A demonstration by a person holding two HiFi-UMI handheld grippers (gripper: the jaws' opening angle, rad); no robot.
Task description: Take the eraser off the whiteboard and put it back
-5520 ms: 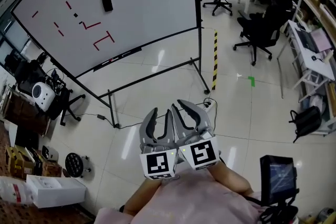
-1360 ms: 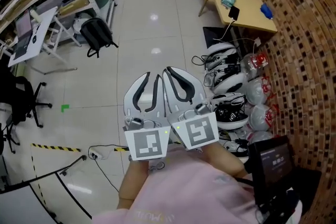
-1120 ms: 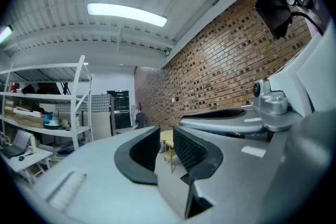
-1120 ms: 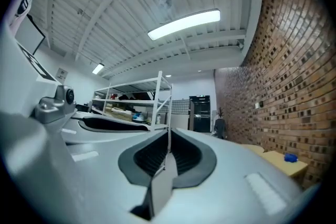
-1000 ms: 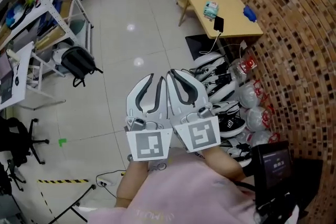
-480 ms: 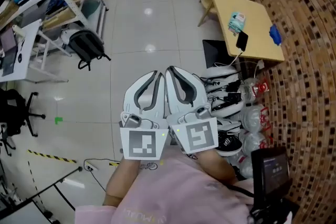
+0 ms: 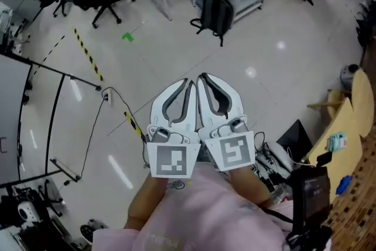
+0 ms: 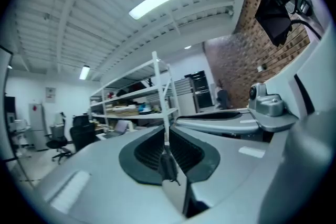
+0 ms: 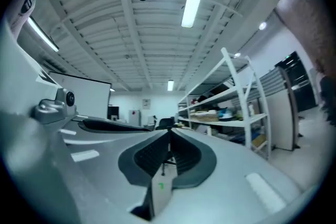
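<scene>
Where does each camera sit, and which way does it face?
Head view: on the person's head, facing down at the floor; shows left gripper, right gripper, pink clothing.
Left gripper view: rides that gripper, looks along its shut jaws; right gripper alongside.
Right gripper view: same, mirrored; left gripper alongside.
Shared: both gripper views face white shelving.

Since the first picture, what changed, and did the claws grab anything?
The person turned away from the whiteboard, which now shows only at the left edge; a backpack and a yellow table have come into view. The left claw closed; the right claw is opening slightly. Nothing was grabbed. Both claws stay side by side, empty.
</scene>
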